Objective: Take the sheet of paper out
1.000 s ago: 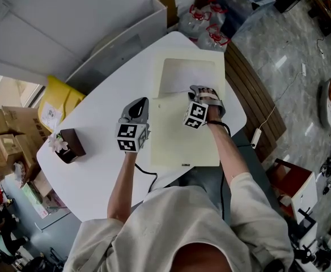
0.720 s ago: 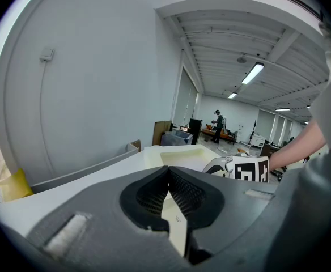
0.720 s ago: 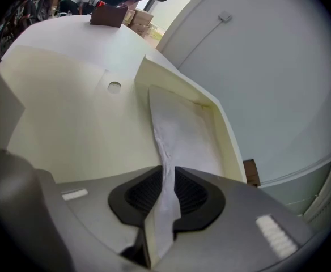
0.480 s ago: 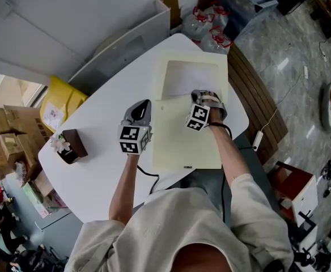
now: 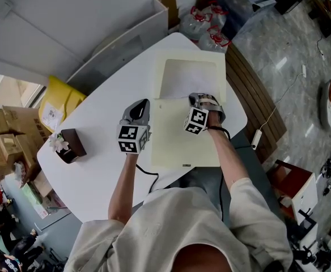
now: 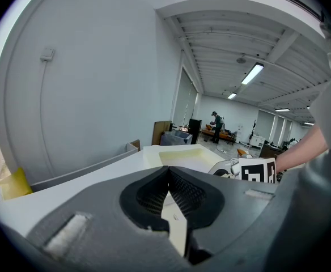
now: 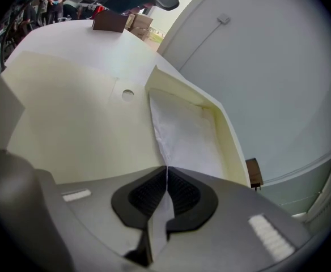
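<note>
A cream folder (image 5: 182, 140) lies open on the white table (image 5: 97, 123), and a white sheet of paper (image 5: 188, 78) rests in its far pocket. My right gripper (image 5: 195, 98) points down at the sheet's near edge. In the right gripper view the right gripper (image 7: 166, 169) is shut on the paper (image 7: 185, 132), with a strip of the sheet running between the pads. My left gripper (image 5: 144, 102) sits at the folder's left edge. In the left gripper view the left gripper (image 6: 168, 171) is shut on a cream flap of the folder (image 6: 177, 225).
A brown box with a flower (image 5: 69, 145) stands at the table's left end. A yellow envelope (image 5: 58, 103) lies beyond it on the floor. A slatted wooden bench (image 5: 250, 95) runs along the table's right side, and bags of bottles (image 5: 205, 24) sit past the far end.
The right gripper has stayed at the paper's near edge with only a slight shift. The left gripper has not moved.
</note>
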